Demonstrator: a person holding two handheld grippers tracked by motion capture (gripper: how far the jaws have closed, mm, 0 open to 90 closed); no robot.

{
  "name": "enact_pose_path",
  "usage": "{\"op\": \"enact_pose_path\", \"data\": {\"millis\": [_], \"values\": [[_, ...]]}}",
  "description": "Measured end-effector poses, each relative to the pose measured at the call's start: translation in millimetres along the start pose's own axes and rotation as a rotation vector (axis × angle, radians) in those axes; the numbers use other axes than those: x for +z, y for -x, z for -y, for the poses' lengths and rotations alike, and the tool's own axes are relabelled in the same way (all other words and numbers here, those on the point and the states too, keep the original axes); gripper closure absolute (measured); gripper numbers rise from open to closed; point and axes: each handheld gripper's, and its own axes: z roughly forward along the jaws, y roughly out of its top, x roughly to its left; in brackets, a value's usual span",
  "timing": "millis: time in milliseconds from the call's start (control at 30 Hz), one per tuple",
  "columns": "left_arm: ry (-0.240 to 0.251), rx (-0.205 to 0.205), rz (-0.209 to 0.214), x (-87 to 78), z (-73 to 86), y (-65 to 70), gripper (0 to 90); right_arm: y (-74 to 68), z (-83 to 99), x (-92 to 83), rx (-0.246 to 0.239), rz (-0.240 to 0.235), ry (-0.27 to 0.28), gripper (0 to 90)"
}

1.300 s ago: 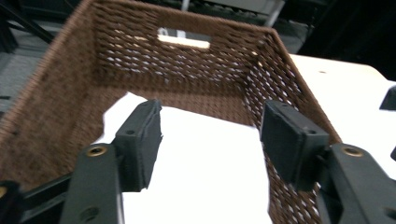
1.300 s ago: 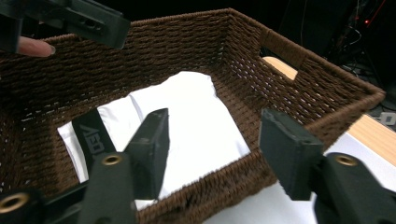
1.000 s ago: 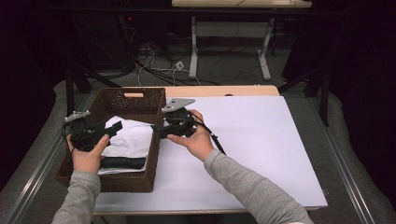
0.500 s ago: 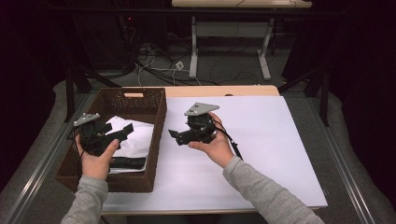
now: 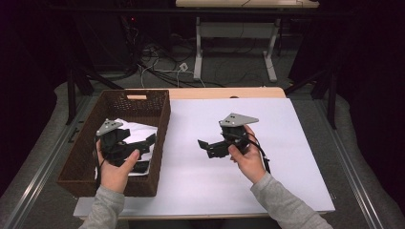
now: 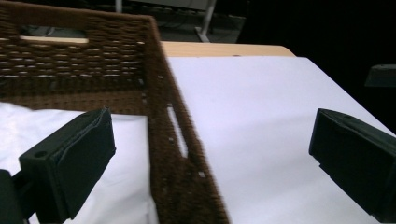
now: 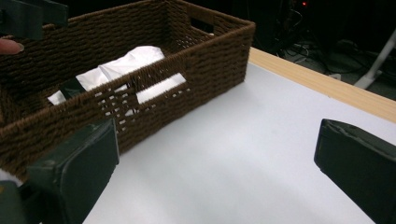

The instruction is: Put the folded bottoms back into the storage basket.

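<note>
Left gripper: held over the near half of the woven basket, body low above the white cloth, jaws pointed toward the basket's right wall.
Left jaws: released, spread wide; seen to have just been opening, nothing between the pads.
Right gripper: held level above the white table sheet, well clear of the basket, jaws aimed left toward it.
Right jaws: released, spread wide; likewise just opened, nothing gripped.
Hands: each gripper is grasped from below and behind; grey sleeves are seen entering from the bottom edge.
Cloth: lying folded inside the basket, with a dark item partly showing beside it; touched by neither gripper.
Change from earlier: the right gripper was beside the basket's right rim a second ago and is now found out over the middle of the sheet; the left gripper has been drawn back toward the near end of the basket.
Left gripper view: the basket's right wall is seen running between the two pads, cloth on one side, sheet on the other.
Right gripper view: the basket's outer side and a slot in its weave are shown, with cloth visible over the rim.
</note>
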Motion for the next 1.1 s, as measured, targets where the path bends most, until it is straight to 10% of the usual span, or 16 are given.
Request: {"op": "enact_pose_path", "data": {"millis": [500,1100], "values": [[-0.044,0.091,0.108,26.6,12.2,54.5,0.1,31.1,30.4,-55.4,0.029,0.079,0.01,0.0],[-0.065,0.102,0.222,70.3,53.0,90.3,0.1,53.3,79.1,-89.6,0.055,0.16,0.002,0.0]]}}
